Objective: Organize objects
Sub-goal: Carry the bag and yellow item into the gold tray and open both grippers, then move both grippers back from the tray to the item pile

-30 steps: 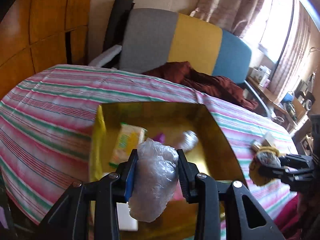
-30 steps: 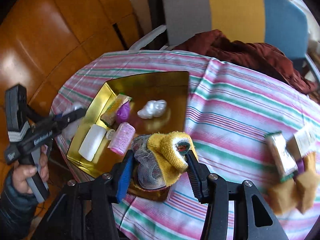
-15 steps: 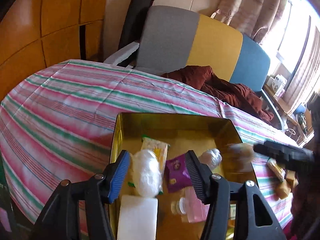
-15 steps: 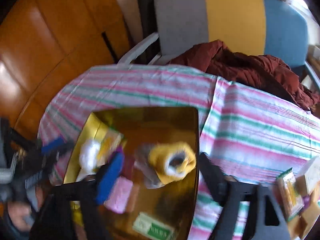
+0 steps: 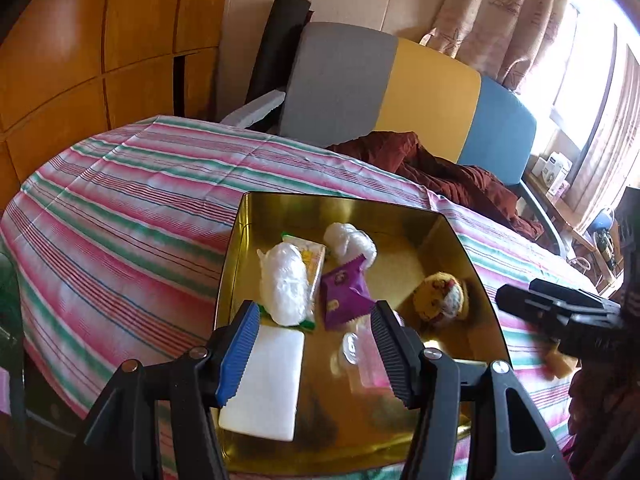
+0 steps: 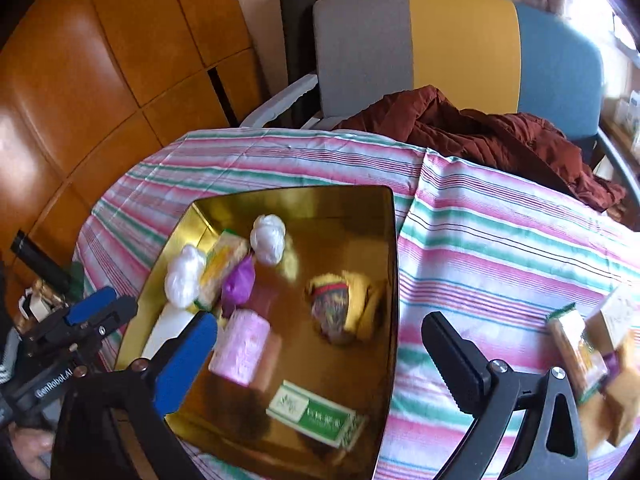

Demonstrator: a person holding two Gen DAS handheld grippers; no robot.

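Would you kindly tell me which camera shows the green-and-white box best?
The right wrist view: the green-and-white box lies in plain sight at the near end of the gold tray. The left wrist view does not show it.

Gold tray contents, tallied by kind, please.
In the shiny gold metal tray:
Crumpled clear plastic bags: 2
Yellow snack packet: 1
Purple foil packet: 1
White flat block: 1
Pink-labelled small bottle: 1
Yellow knitted bundle: 1
Green-and-white box: 1
Total: 8
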